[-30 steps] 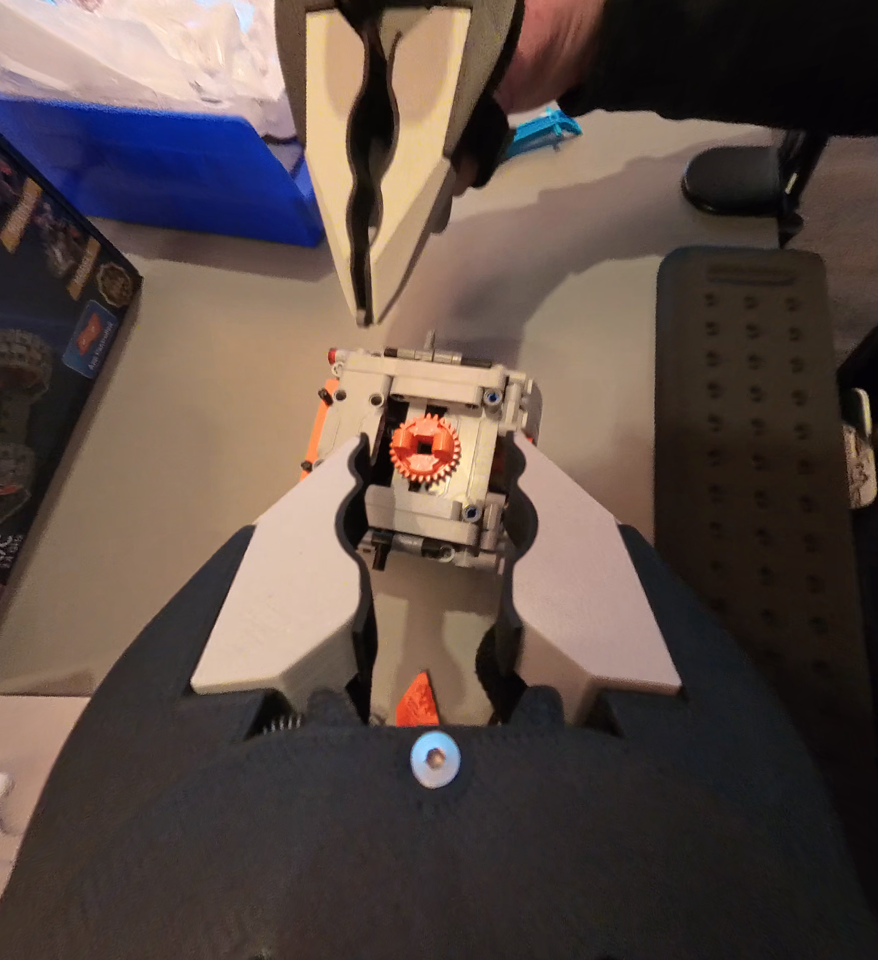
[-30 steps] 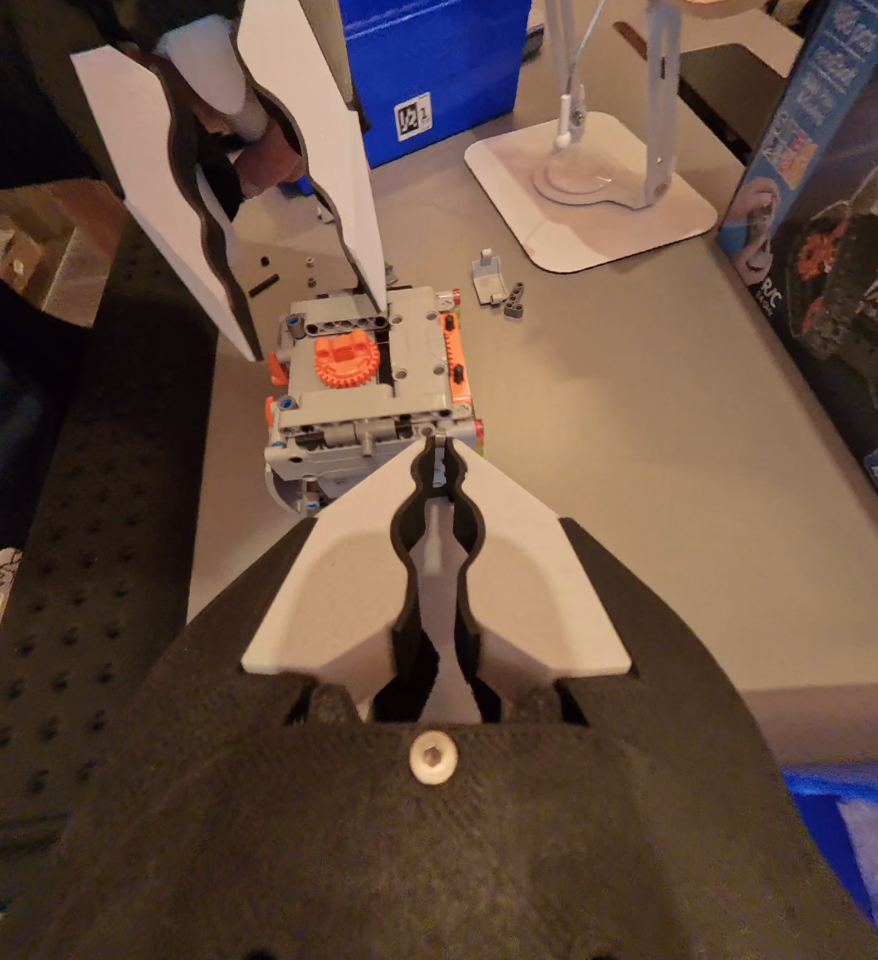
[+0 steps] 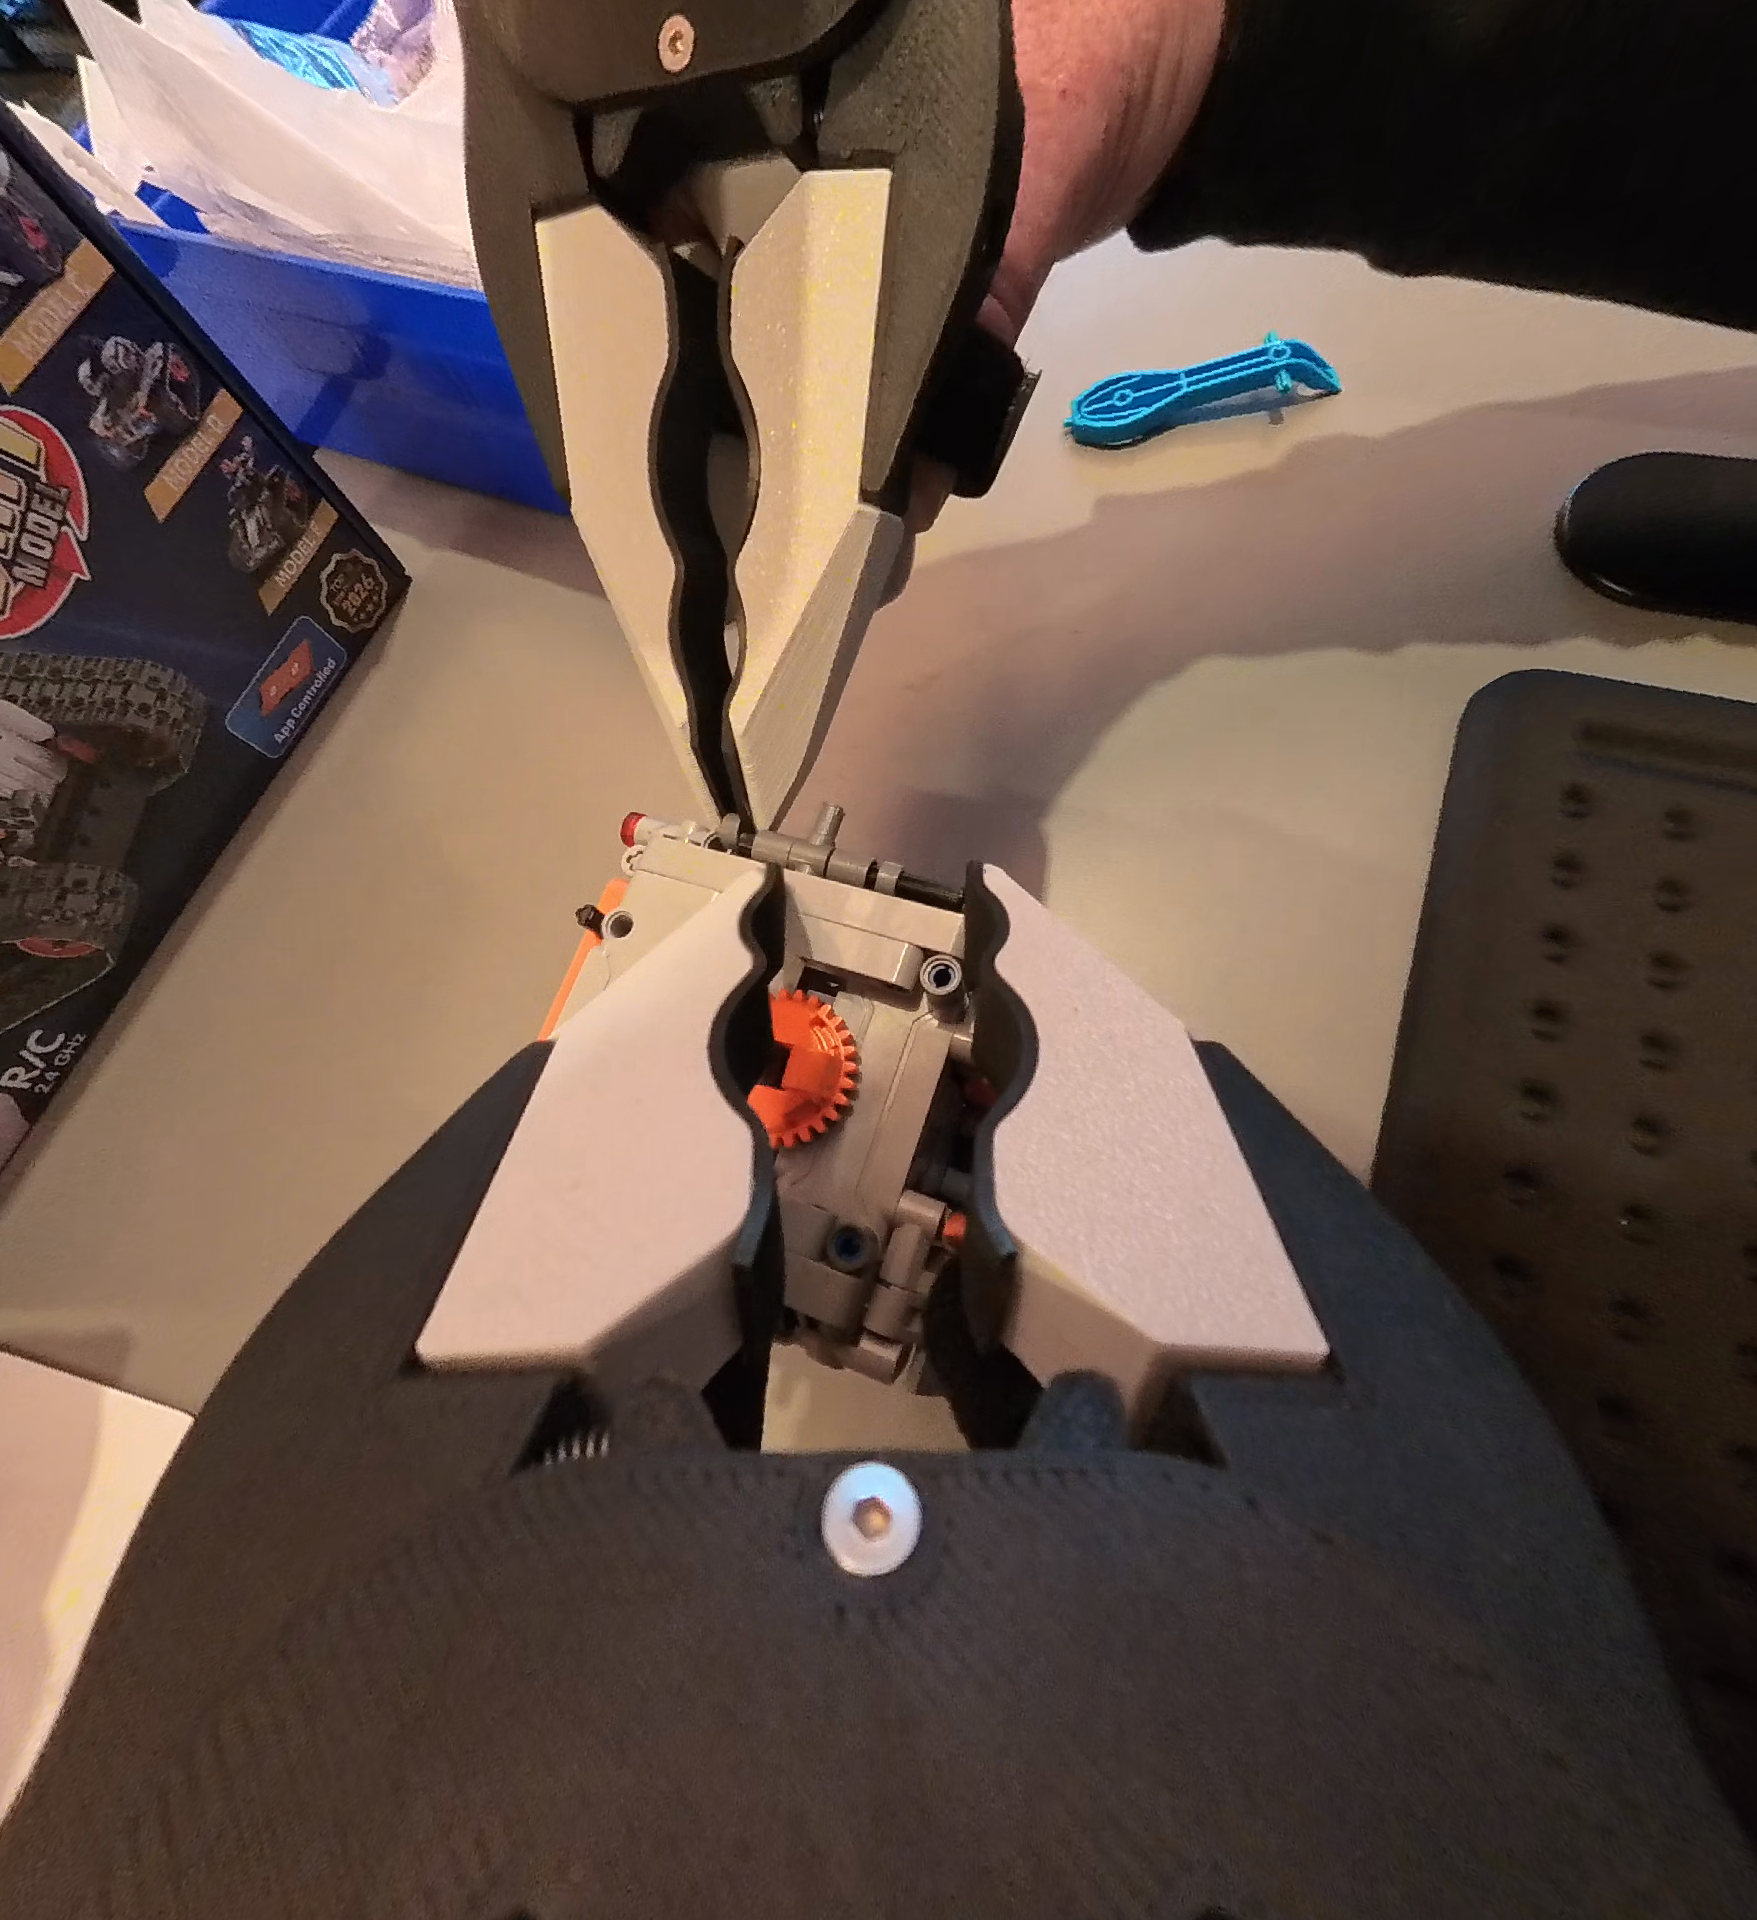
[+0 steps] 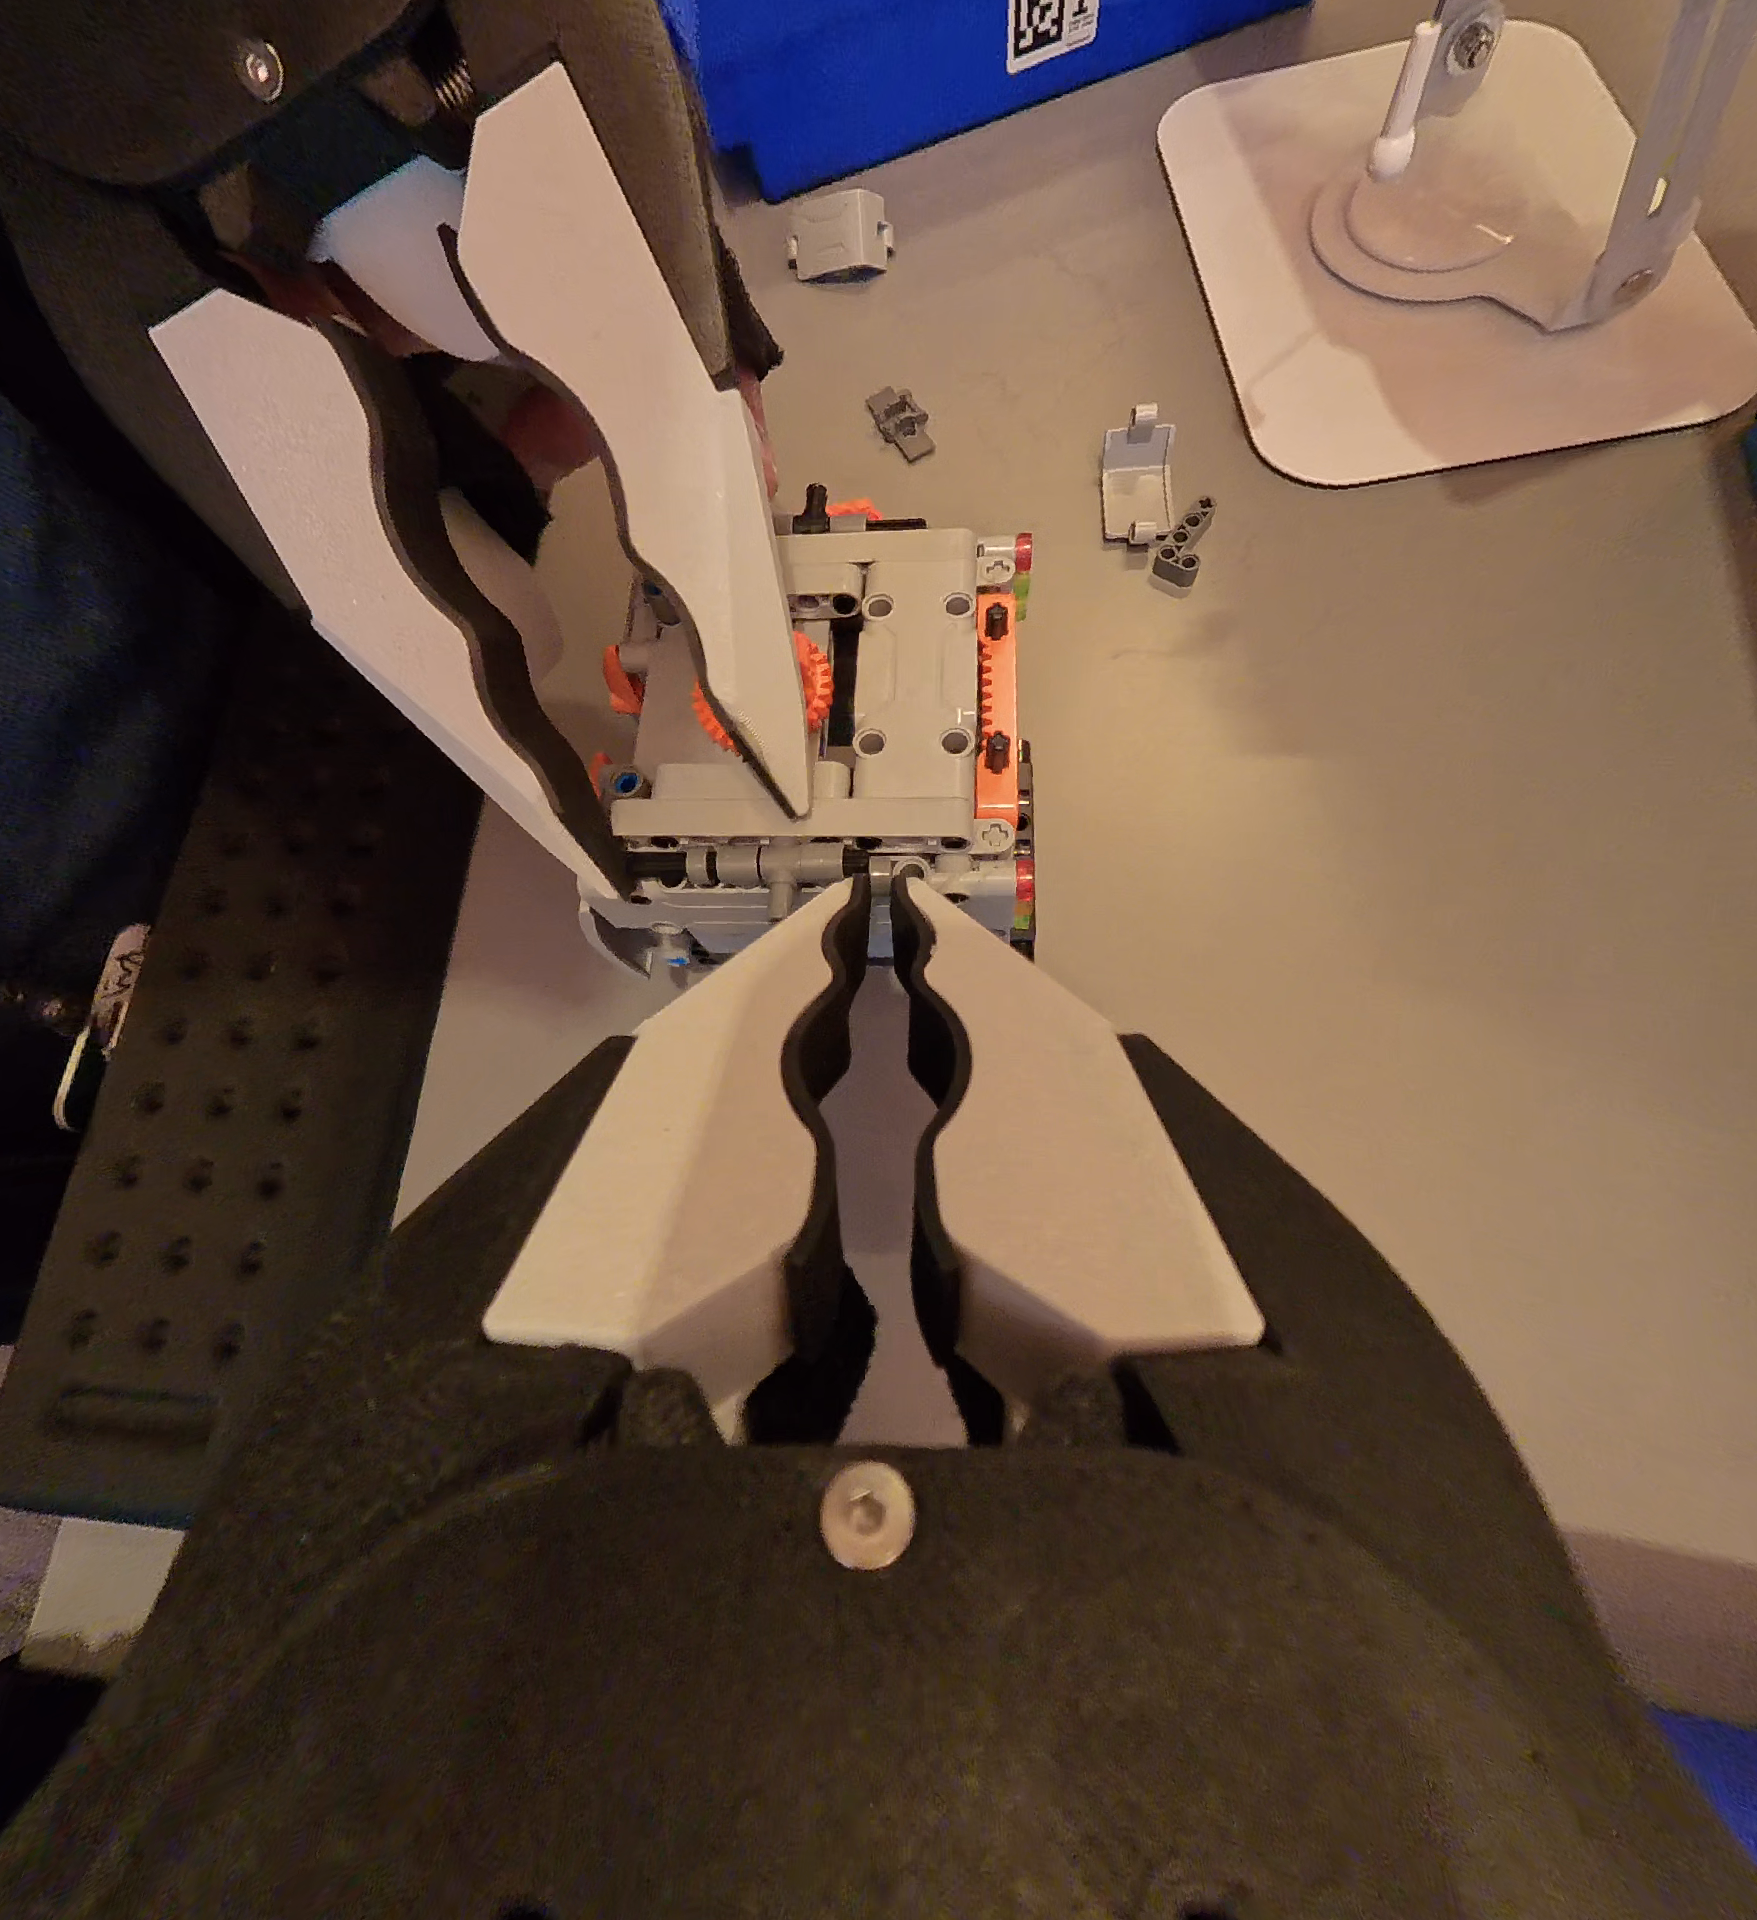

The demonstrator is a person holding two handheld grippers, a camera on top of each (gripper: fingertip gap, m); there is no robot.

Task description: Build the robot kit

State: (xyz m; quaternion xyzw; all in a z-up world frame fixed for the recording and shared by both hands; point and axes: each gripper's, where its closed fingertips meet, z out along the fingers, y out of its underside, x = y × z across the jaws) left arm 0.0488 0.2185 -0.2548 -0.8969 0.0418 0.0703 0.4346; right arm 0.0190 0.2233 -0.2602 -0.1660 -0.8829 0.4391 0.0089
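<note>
A grey brick assembly (image 3: 895,1101) with an orange gear (image 3: 814,1070) stands on the beige table (image 4: 1269,831). My left gripper (image 3: 869,883) is closed on it: one finger lies across its top by the gear, the other on its outer side. In the right wrist view it (image 4: 702,847) comes in from the upper left over the assembly (image 4: 915,675), which has an orange toothed rack (image 4: 996,707) on its right. My right gripper (image 4: 881,883) is nearly shut, its tips pinching a small grey piece on the black axle at the assembly's near edge. It also shows in the left wrist view (image 3: 728,816).
A blue bin (image 3: 334,343) and a printed toy box (image 3: 74,623) stand to the left. A white lamp base (image 4: 1425,312) and loose grey pieces (image 4: 1139,473) lie beyond the assembly. A cyan tool (image 3: 1196,390) and a black perforated pad (image 3: 1632,1039) are nearby. Left and right tips are no more than a few centimetres apart.
My left gripper has slid forward over the assembly and its jaws have narrowed onto it. My right gripper has come down until its tips meet the axle.
</note>
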